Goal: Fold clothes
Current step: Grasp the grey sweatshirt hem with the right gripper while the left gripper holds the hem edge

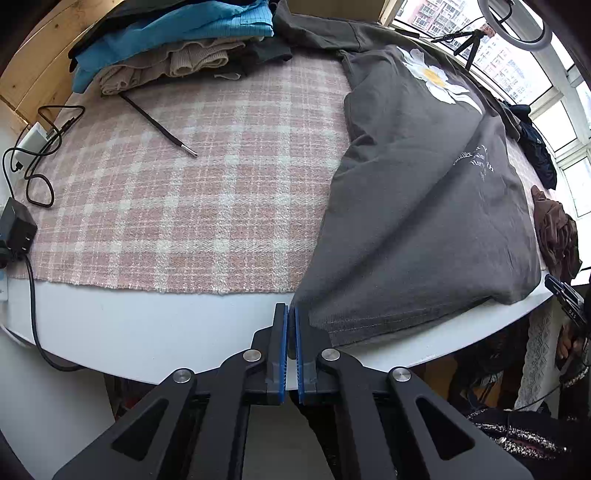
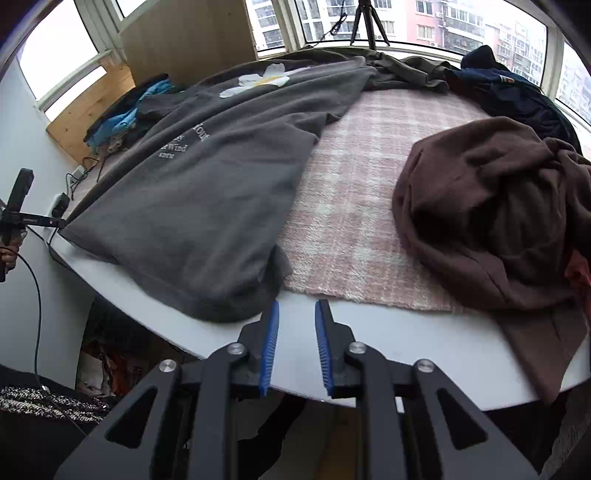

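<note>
my left gripper is clenched on the grey sweatshirt hem; my right gripper stands released beside it.

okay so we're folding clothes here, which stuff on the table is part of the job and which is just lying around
Job:
grey shirt, its corner in the left tongs
right tongs, open beside the shirt
brown garment
dark blue garment
folded stack

Lying about:
charger
black adapter
black cord
tripod
plaid cloth
</note>
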Demonstrator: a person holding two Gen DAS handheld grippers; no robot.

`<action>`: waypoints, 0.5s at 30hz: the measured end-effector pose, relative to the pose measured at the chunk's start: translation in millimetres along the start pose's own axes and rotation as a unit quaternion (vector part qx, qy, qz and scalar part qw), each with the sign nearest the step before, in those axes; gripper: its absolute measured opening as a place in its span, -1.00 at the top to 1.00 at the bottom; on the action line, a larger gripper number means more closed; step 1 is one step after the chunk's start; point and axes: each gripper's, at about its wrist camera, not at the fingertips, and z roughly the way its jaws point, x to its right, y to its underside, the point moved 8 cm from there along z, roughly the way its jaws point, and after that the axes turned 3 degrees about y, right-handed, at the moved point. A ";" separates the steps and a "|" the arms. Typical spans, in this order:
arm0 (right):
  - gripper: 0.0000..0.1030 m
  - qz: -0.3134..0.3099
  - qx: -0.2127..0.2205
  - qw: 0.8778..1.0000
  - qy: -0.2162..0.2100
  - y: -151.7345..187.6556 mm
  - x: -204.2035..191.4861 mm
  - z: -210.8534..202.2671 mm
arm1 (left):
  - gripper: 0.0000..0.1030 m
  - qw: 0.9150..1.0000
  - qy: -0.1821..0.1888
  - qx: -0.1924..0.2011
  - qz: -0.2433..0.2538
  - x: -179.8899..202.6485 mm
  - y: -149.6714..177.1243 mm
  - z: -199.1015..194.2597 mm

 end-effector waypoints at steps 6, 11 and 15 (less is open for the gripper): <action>-0.03 -0.066 0.008 0.997 -0.047 -12.8 -45.0 6.0 | 0.94 1.000 -0.005 0.010 0.021 11.2 -9.2 -18.5; 0.21 -0.119 -0.033 0.992 0.008 -7.0 -55.1 41.6 | 0.94 0.999 -0.007 0.019 0.030 16.4 -20.2 -31.2; 0.95 -0.086 -0.043 0.995 -0.009 -15.8 -51.1 33.5 | 0.94 0.999 0.000 0.031 0.040 22.7 -25.9 -42.7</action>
